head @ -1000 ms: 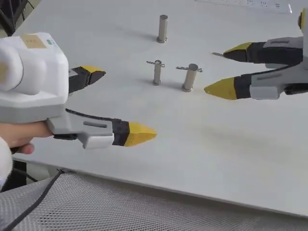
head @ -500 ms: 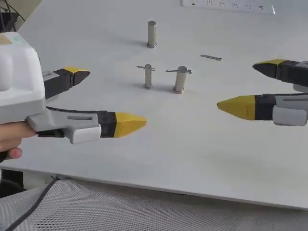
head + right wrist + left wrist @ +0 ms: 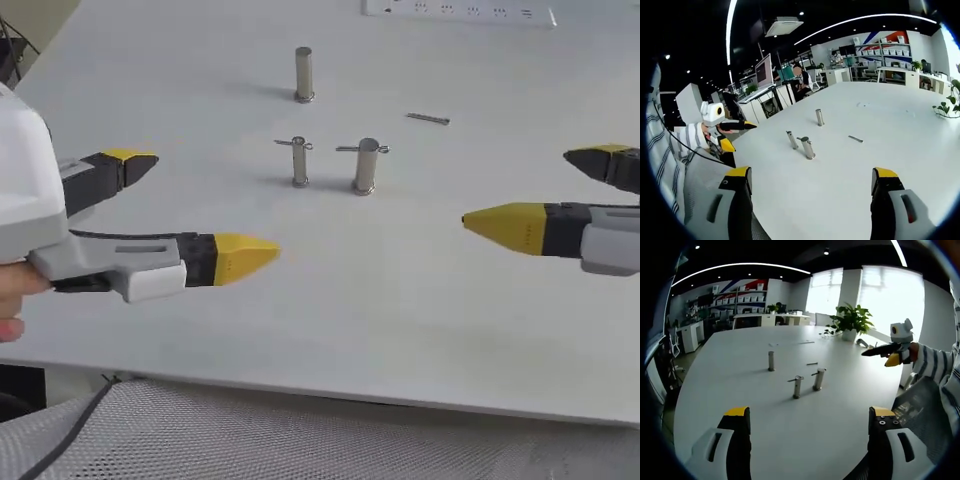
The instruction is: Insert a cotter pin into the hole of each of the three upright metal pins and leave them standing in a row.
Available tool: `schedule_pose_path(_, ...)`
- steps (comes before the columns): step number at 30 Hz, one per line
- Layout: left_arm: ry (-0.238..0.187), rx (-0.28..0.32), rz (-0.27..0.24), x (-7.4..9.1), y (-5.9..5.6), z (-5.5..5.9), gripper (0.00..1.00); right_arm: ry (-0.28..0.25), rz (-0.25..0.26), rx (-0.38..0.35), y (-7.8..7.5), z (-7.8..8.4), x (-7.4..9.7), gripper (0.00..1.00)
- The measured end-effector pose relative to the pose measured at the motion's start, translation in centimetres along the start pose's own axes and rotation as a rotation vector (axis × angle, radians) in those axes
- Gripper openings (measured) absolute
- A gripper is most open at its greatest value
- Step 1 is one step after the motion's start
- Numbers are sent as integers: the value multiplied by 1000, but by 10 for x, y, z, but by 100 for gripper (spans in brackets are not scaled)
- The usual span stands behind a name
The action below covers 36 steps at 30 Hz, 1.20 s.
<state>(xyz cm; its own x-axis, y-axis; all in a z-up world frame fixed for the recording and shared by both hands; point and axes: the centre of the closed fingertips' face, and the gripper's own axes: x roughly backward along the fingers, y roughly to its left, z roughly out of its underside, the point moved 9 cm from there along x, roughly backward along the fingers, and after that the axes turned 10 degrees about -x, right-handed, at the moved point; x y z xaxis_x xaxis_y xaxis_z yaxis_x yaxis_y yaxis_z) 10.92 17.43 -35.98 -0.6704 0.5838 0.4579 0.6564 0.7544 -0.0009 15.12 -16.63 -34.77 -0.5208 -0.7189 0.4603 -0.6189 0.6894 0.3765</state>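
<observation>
Head view: your left gripper (image 3: 195, 205) and right gripper (image 3: 527, 188) gape wide, both empty. The slim silver upright pin (image 3: 299, 165) and the stout silver upright pin (image 3: 366, 168) carry cotter pins (image 3: 292, 144). The bare far pin (image 3: 303, 74) stands behind, and a loose thin cotter pin (image 3: 428, 119) lies right of it. Left gripper view: jaws spread, nothing held. Right gripper view: the same.

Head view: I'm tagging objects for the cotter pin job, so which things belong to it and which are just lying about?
Job: bare upright silver metal pin; thin silver metal pin, cotter pin fitted; thick silver metal pin, cotter pin fitted; loose thin metal cotter pin.
Lying about: white power strip; grey mesh fabric.
</observation>
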Motion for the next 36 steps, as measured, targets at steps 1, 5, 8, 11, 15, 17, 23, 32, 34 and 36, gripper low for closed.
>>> schedule_pose_path(1, -1, 0, -2, 1, 1, 0, 98, -4, 3, -5, 0, 0, 1, 98)
schedule_pose_path(5, 0, 1, -5, 1, 6, -3, 98, -17, 10, -19, 0, 0, 4, 98)
schedule_pose_path(8, 2, -5, -7, 0, 14, -7, 97, -11, 10, -27, 3, 2, 5, 98)
schedule_pose_path(11, 3, -27, -9, -1, 25, -14, 96, -7, 6, -29, 6, 3, 7, 94)
schedule_pose_path(15, 2, -65, -7, -9, 45, -27, 95, -14, 12, -33, 10, 5, 10, 93)
schedule_pose_path(17, 0, -84, -5, -14, 54, -34, 94, -17, 14, -38, 11, 6, 12, 93)
schedule_pose_path(23, -39, -78, -14, -34, 84, -50, 90, -11, 38, -52, 11, 11, 19, 92)
schedule_pose_path(32, 21, -79, 11, -76, 112, -58, 88, -17, 90, -78, 9, 20, 28, 91)
schedule_pose_path(34, 28, -90, 20, -86, 118, -58, 88, -16, 98, -85, 10, 22, 29, 90)
schedule_pose_path(36, 25, -71, 33, -94, 123, -60, 85, -12, 108, -92, 8, 24, 29, 90)
